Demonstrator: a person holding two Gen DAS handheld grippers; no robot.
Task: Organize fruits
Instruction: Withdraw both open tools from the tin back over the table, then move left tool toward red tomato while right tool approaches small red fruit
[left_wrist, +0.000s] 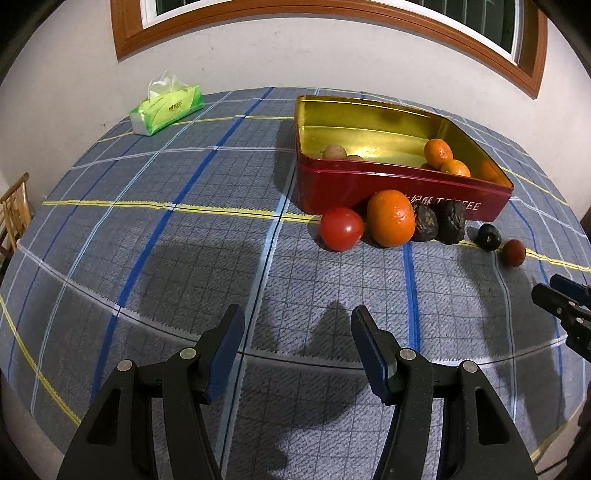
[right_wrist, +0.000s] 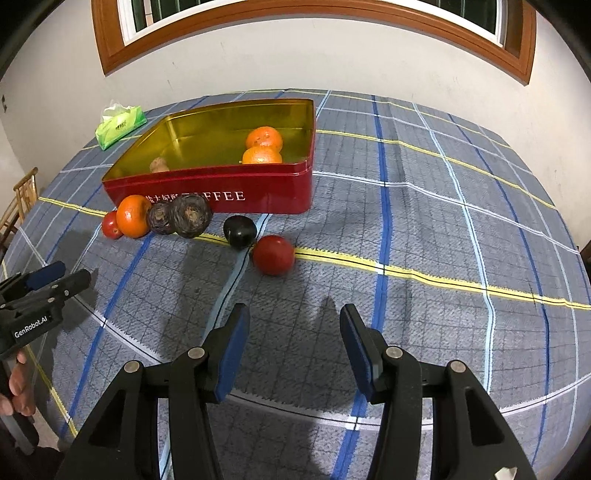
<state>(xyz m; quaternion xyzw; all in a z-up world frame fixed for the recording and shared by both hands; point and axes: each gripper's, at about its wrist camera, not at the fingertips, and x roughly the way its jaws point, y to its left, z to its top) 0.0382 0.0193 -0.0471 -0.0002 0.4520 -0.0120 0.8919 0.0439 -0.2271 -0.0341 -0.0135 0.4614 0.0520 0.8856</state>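
Tin (left_wrist: 402, 194), red outside and gold inside, holds 2 oranges (right_wrist: 263, 147) and 2 brownish fruits (left_wrist: 334, 151). In front of it I count 1 orange (left_wrist: 391, 218), 2 tomatoes (right_wrist: 273, 254), 2 wrinkled dark fruits (right_wrist: 192, 215) and 1 black one (right_wrist: 240, 230) on the plaid tablecloth (right_wrist: 424, 221). My left gripper (left_wrist: 297, 332) and right gripper (right_wrist: 293, 328) both gape empty.

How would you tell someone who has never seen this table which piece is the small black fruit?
Find the red tin with the gold inside on the checked tablecloth. A row of loose fruit lies in front of its lettered side. The black fruit is the smooth, shiny one, between the wrinkled dark brown fruits and a red tomato.
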